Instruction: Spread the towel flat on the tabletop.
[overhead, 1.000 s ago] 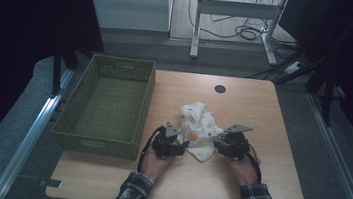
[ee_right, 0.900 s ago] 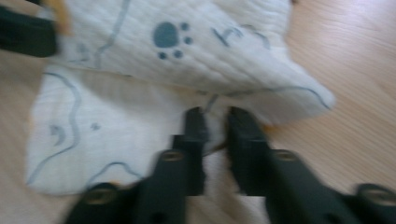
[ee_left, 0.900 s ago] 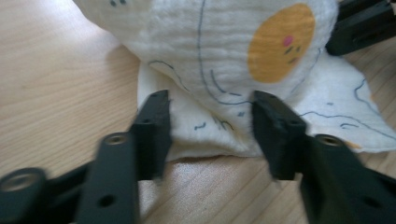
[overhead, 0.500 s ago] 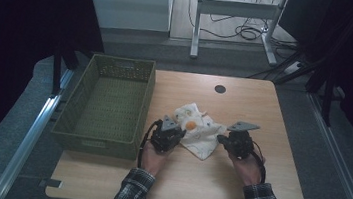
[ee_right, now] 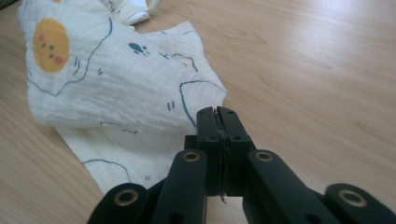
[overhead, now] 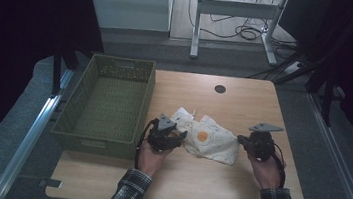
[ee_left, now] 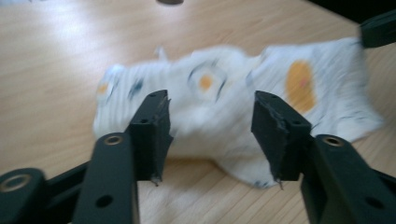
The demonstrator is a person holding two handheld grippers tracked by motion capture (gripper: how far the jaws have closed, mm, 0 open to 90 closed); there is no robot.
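Observation:
A white muslin cloth (overhead: 210,141) printed with orange blobs and blue lines lies partly spread on the wooden table (overhead: 249,108). My left gripper (overhead: 180,141) is at the cloth's left end. In the left gripper view the cloth (ee_left: 210,93) lies blurred beyond my left gripper (ee_left: 210,126); its jaws have just been opening and the pads press on nothing. My right gripper (overhead: 241,140) sits at the cloth's right edge. In the right gripper view my right gripper (ee_right: 217,116) is shut, tips beside a corner of the cloth (ee_right: 116,88), with no fabric seen between them.
An olive-green mesh basket (overhead: 147,96) stands at the table's left side, right beside my left hand. A small black round cap (overhead: 220,89) sits near the far edge. Bare wood lies in front of the cloth and to its right.
The right gripper has moved right and away from the cloth's middle. The cloth, bunched a second ago, now lies flatter and drawn out to the right. The left gripper has barely shifted.

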